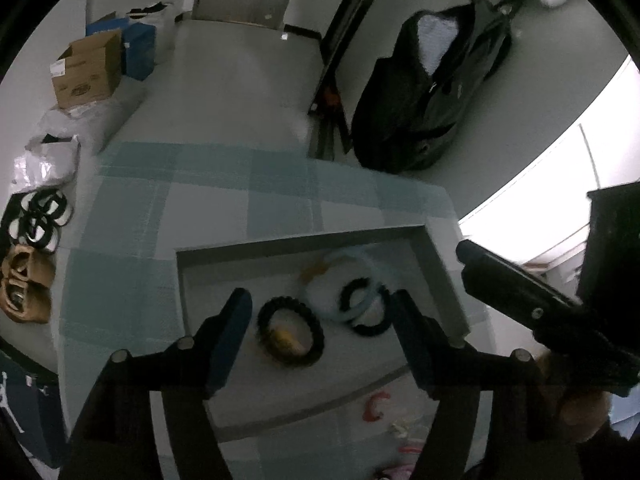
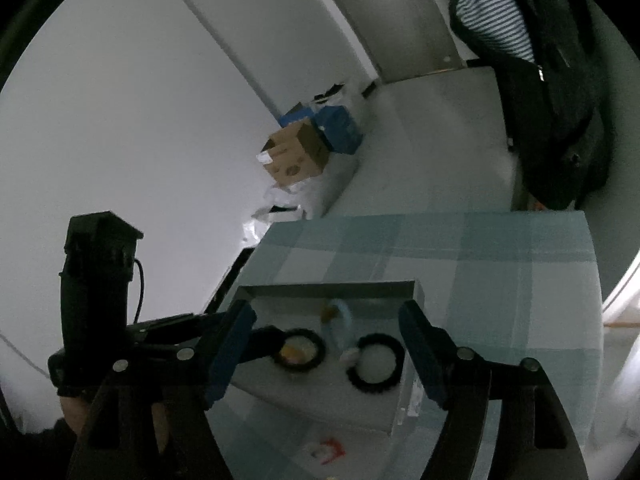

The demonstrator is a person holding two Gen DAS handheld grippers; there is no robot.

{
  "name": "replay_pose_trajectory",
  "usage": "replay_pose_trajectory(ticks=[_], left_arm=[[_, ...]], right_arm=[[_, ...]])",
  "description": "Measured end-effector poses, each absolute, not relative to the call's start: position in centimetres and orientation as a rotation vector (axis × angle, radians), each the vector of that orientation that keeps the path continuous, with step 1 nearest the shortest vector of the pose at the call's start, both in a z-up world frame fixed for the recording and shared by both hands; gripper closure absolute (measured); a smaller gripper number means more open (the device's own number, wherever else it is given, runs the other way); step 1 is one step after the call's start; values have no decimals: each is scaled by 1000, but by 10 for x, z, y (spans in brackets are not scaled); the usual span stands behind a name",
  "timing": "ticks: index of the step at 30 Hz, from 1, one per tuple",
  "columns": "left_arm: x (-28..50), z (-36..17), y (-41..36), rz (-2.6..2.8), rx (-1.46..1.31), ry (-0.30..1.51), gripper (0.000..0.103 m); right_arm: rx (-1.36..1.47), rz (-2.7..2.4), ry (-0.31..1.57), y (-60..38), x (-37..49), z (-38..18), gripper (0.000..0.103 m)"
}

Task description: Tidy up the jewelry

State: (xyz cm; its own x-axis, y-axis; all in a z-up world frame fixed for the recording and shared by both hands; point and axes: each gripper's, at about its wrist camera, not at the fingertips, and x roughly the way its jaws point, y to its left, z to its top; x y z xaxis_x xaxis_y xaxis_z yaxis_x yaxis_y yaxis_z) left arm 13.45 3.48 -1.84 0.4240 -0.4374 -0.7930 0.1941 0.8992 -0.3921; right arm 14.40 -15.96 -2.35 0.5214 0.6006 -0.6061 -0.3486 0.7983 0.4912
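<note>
A white tray (image 1: 300, 240) sits on a blue checked cloth (image 1: 200, 200). In it lie a black beaded bracelet (image 1: 290, 330) with something yellow inside its ring, a second black bracelet (image 1: 366, 310), and a pale blue bangle (image 1: 352, 280) that the second one overlaps. My left gripper (image 1: 324, 332) hovers over the tray, open, its pads well clear of the first bracelet. In the right wrist view my right gripper (image 2: 326, 336) is also open above the tray (image 2: 328, 288), with both black bracelets (image 2: 298, 350) (image 2: 376, 364) seen between its fingers, untouched.
Small red and pink pieces (image 1: 374, 404) lie loose on the cloth in front of the tray. On the floor to the left are a cardboard box (image 1: 90, 68), a blue box, black rings (image 1: 40, 216) and brown shoes (image 1: 24, 284). A black jacket (image 1: 432, 92) hangs behind the table.
</note>
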Motion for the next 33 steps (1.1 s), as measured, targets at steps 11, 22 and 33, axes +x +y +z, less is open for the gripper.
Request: replay_pose_trajectory(ticks=[11, 22, 33], left_arm=[[114, -2, 38, -326, -183, 982, 35], [75, 3, 51, -253, -185, 914, 35], [45, -13, 48, -235, -176, 938, 35]], right_arm=[[325, 520, 783, -174, 118, -7, 23], [280, 497, 730, -181, 74, 1, 12], [302, 492, 769, -185, 40, -11, 9]])
